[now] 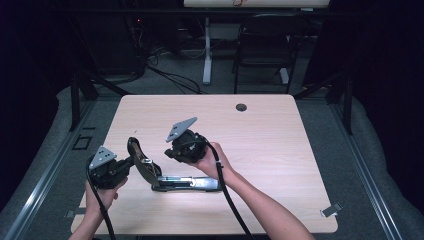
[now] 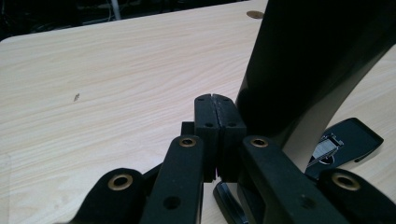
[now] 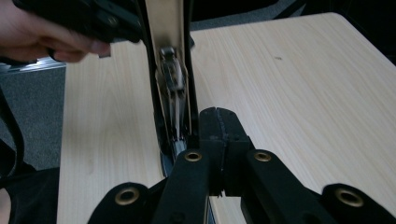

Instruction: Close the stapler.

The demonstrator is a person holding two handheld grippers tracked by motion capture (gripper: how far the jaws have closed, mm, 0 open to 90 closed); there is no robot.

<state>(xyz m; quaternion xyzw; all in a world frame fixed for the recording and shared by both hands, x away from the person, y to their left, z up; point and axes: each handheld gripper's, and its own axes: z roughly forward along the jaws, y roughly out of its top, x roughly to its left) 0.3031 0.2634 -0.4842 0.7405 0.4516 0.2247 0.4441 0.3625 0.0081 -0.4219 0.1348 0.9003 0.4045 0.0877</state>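
Both tools' jaws are together, the left tool (image 1: 131, 162) propping the stapler's (image 1: 172, 181) lid (image 1: 140, 159) open, apparently so the right tool (image 1: 171, 152) can reach inside.

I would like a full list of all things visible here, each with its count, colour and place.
stapler: one, black with silver inner parts, near edge of the table, swung open; its top arm stands raised beside the left gripper, its base lies flat.
table: one, light wood, centre of the high view.
cable hole: one, dark, far side of the table top.
folding chair: one, black, on the floor behind the table.
white table leg: one, behind the table, left of the chair.
floor cables: several, black, on the grey floor behind.
left gripper: one, black, jaws shut, against the raised arm.
right gripper: one, black, jaws shut, next to the stapler's open inside.
hands: two, one on each gripper.
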